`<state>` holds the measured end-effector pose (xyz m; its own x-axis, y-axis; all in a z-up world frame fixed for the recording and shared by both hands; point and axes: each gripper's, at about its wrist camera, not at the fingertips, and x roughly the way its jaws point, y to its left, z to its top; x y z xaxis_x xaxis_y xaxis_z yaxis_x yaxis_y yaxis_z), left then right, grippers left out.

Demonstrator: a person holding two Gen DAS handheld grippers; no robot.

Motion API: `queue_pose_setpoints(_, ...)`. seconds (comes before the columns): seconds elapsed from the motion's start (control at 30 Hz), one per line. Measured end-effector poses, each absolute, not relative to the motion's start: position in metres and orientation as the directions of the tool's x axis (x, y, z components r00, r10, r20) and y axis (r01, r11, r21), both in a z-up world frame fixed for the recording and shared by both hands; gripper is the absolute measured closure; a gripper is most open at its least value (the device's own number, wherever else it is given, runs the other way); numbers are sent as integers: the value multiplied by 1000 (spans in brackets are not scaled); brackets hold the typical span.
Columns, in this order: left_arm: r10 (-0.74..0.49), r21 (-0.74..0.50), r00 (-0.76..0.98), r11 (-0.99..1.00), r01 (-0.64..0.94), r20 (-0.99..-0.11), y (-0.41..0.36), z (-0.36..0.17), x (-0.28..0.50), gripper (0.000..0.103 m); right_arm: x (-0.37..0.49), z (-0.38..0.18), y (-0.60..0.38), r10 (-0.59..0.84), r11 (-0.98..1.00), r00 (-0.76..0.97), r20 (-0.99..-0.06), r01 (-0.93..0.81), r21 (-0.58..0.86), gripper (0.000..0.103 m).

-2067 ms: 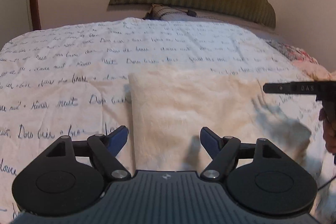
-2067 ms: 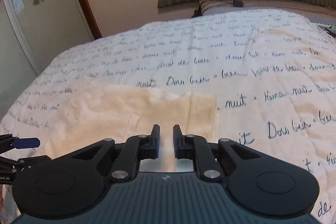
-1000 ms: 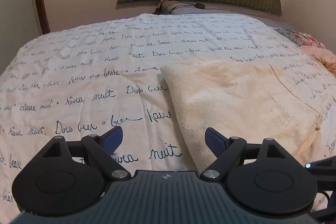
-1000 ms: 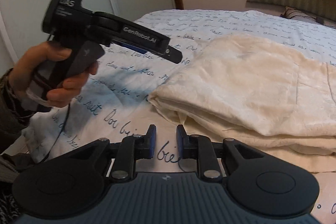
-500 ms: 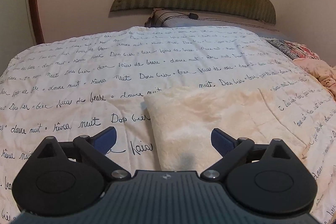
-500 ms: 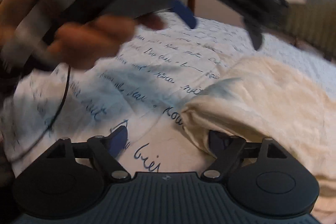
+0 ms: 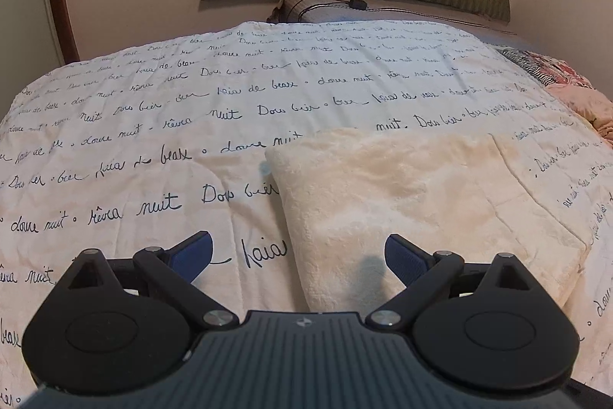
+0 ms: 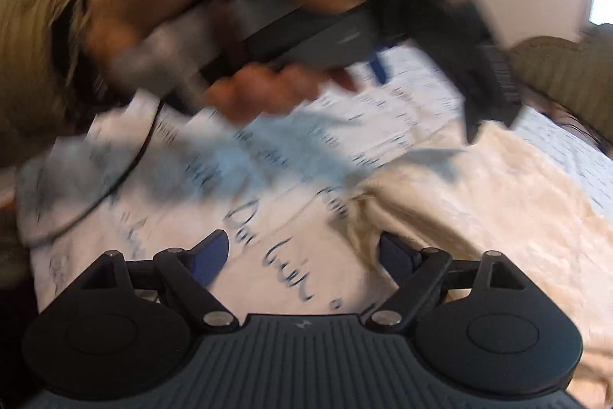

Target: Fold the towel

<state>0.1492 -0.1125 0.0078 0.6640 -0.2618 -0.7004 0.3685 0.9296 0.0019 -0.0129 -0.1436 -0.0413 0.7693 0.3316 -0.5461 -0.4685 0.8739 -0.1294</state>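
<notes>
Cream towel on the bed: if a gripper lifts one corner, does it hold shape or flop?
Likely flops: the towel lies in soft rounded folds on the quilt, with no crisp edges. Its plush pile probably gives the left gripper's fingers decent friction, not slip. The layers look loose at the corner near the right gripper, so a single-corner lift may peel off only the top layer.

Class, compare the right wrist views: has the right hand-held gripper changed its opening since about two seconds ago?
Yes. The right hand-held gripper has opened: its fingers, nearly together earlier over the towel, are now spread wide at the towel's corner.
</notes>
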Motion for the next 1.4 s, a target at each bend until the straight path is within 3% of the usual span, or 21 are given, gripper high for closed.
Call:
queue_pose_setpoints(0.03,-255,17,676,929,368,-691,-115,8,147,5,-10,-42,-148,328,891,760,-561,-446,-82,17)
queue_pose_setpoints(0.1,-241,69,704,922,382,-668,-123,8,139,5,-21,-45,-143,469,794,642,-606,-607,-29,19)
queue_pose_setpoints(0.2,-179,201,766,905,374,-617,-134,4,124,6,-57,-33,-137,458,711,647,-610,-678,-185,19)
queue_pose_setpoints(0.3,-193,238,817,898,371,-544,-138,7,110,5,-66,2,-185,398,816,755,-522,-551,-175,18)
queue_pose_setpoints(0.47,-298,181,728,846,501,-618,-159,-11,104,4,-33,15,-301,126,992,884,-451,-117,48,16)
queue_pose_setpoints(0.57,-281,176,675,833,524,-682,-163,-45,108,5,-16,-19,-346,231,957,817,-529,-92,276,17)
queue_pose_setpoints(0.67,-323,87,653,854,513,-686,-151,-36,116,6,-22,-20,-333,196,980,790,-581,-130,153,18)
queue_pose_setpoints(0.8,-315,93,706,876,474,-634,-160,-9,141,5,-11,24,-340,145,989,867,-477,-119,84,18)
queue_pose_setpoints(0.87,-306,110,715,875,471,-628,-173,-4,157,4,23,31,-346,75,997,876,-476,-67,34,18)
queue_pose_setpoints(1.0,-171,171,730,914,369,-662,-193,-22,196,2,97,15,-350,4,1000,824,-566,-8,-4,18)
queue_pose_setpoints(1.13,-183,86,670,934,347,-720,-186,-39,222,0,134,-20,-350,-102,995,744,-661,67,-78,16)
queue_pose_setpoints(1.27,-197,86,697,933,349,-689,-177,-29,209,1,119,-16,-351,-118,993,763,-635,109,-53,13)
queue_pose_setpoints(1.4,-193,72,684,938,338,-703,-176,-30,202,1,93,-2,-341,2,1000,813,-583,14,22,13)
